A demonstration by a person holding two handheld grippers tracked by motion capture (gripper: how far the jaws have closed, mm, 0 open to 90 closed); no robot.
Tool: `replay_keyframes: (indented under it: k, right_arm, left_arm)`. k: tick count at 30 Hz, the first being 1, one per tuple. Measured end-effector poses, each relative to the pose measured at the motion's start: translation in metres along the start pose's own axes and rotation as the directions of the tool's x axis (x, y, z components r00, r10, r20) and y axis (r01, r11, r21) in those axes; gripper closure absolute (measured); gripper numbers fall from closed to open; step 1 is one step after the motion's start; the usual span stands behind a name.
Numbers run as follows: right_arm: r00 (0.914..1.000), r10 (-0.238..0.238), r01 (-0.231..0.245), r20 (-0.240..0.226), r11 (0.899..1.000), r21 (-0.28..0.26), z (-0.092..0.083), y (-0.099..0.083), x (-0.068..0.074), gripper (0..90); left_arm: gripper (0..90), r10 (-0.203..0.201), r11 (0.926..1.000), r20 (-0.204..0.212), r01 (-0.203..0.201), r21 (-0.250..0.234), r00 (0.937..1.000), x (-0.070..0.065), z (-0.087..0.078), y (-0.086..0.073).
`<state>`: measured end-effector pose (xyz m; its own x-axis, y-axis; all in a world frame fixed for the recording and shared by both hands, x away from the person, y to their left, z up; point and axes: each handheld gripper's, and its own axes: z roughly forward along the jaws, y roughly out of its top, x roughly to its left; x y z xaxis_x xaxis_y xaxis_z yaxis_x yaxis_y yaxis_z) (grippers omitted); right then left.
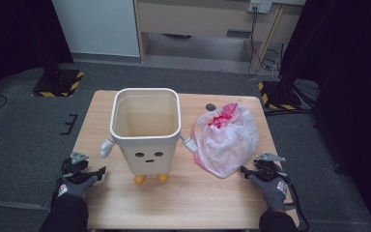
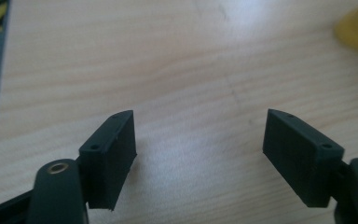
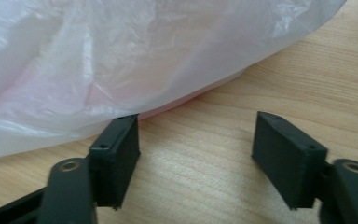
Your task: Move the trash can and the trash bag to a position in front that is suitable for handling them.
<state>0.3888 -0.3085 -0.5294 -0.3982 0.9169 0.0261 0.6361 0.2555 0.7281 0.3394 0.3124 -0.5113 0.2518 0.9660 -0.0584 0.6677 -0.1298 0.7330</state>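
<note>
Right gripper (image 1: 251,172) low over the wooden worktop (image 1: 198,203), jaws spread, plastic bag (image 1: 227,140) just ahead. Left gripper (image 1: 89,175) spread too, cartoon-faced bin (image 1: 146,130) to its right. Grey floor (image 1: 24,135) around.

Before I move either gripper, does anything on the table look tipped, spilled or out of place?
Nothing stands out. The bin stands upright and empty on the table, the plastic bag lies bunched beside it with nothing spilled, and the left gripper and right gripper rest open.
</note>
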Motion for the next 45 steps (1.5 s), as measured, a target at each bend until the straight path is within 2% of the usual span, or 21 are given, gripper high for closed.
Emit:
replay_keyframes:
  k: [3,5,6,7,9,10,13,14,16,22,26,28,30,33,35,39,41,43,45]
  right_arm:
    - [1.0,0.002,-0.003,-0.003,1.0,-0.025,-0.007,0.004,0.003,36.7]
    - [0.9999,0.013,-0.013,-0.004,0.999,-0.047,-0.013,0.008,0.005,38.5]
    - [0.9999,0.016,-0.015,0.006,0.997,-0.081,-0.019,0.011,0.006,38.8]
    - [0.9997,0.024,-0.023,0.005,0.995,-0.098,-0.023,0.013,0.006,38.8]
    - [0.9994,0.034,-0.033,0.004,0.992,-0.118,-0.027,0.015,0.007,38.8]
    - [0.9994,0.035,-0.034,0.005,0.984,-0.176,-0.037,0.02,0.008,38.4]
    - [0.9988,0.048,-0.046,0.001,0.966,-0.254,-0.048,0.027,0.01,37.4]
    - [0.9988,0.048,-0.046,0.001,0.966,-0.254,-0.048,0.027,0.01,37.4]
    - [0.9993,0.034,-0.037,-0.013,0.959,-0.28,-0.046,0.036,0.013,36.9]
    - [0.9996,0.02,-0.024,-0.019,0.97,-0.243,-0.027,0.046,0.022,40.0]
    - [0.9997,-0.021,0.023,0.011,0.978,-0.208,-0.016,0.051,0.026,42.9]
    - [0.999,-0.032,0.038,0.03,0.978,-0.203,-0.011,0.054,0.027,44.4]
    - [0.9989,-0.032,0.038,0.033,0.98,-0.194,-0.004,0.056,0.028,49.7]
    - [0.9949,-0.069,0.077,0.074,0.99,-0.115,0.004,0.054,0.03,64.0]
    - [0.9918,-0.084,0.092,0.096,0.993,-0.079,0.004,0.053,0.03,71.4]
    - [0.9889,-0.079,0.088,0.126,0.994,-0.066,-0.004,0.048,0.024,77.7]
    - [0.9911,-0.056,0.066,0.121,0.995,-0.076,-0.01,0.044,0.022,76.3]
    - [0.9956,-0.047,0.056,0.081,0.992,-0.11,-0.016,0.043,0.023,66.0]
    - [0.999,-0.021,0.026,0.039,0.99,-0.138,-0.018,0.042,0.026,57.4]
  left_arm:
    - [28.7,-0.023,0.9957,0.014,0.024,-0.089,0.9996,0.0,-0.013,0.004]
    - [31.3,-0.047,0.9881,0.032,0.051,-0.145,0.9984,0.001,-0.023,0.005]
    - [32.5,-0.054,0.9789,0.047,0.063,-0.195,0.9974,0.001,-0.031,0.006]
    - [33.0,-0.054,0.9789,0.047,0.063,-0.195,0.9974,0.001,-0.031,0.006]
    - [34.4,-0.038,0.9734,0.057,0.05,-0.224,0.9977,0.0,-0.037,0.008]
    - [34.8,-0.027,0.9718,0.056,0.04,-0.232,0.998,-0.001,-0.039,0.008]
    - [36.9,-0.008,0.9679,0.053,0.021,-0.25,0.9986,-0.005,-0.041,0.01]
    - [36.9,-0.004,0.9665,0.056,0.018,-0.256,0.9984,-0.007,-0.04,0.011]
    - [38.4,0.008,0.965,0.06,0.008,-0.262,0.9982,-0.011,-0.037,0.015]
    - [39.7,0.016,0.9599,0.064,0.002,-0.28,0.9978,-0.018,-0.035,0.016]
    - [40.3,0.014,0.9611,0.065,0.005,-0.276,0.9978,-0.018,-0.033,0.017]
    - [41.0,0.015,0.9613,0.066,0.003,-0.276,0.9977,-0.019,-0.032,0.017]
    - [41.6,0.017,0.9599,0.069,0.003,-0.28,0.9975,-0.02,-0.033,0.017]
    - [42.6,0.019,0.9596,0.072,0.002,-0.281,0.9972,-0.021,-0.033,0.017]
    - [43.3,0.022,0.9601,0.074,0.0,-0.28,0.997,-0.022,-0.033,0.017]
    - [44.9,0.027,0.9571,0.078,-0.004,-0.29,0.9966,-0.022,-0.036,0.017]
    - [45.6,0.031,0.9564,0.081,-0.006,-0.292,0.9962,-0.022,-0.037,0.017]
    - [45.7,0.035,0.9562,0.08,-0.01,-0.292,0.9962,-0.023,-0.037,0.018]
    - [45.8,0.038,0.9565,0.079,-0.014,-0.292,0.9962,-0.024,-0.036,0.018]
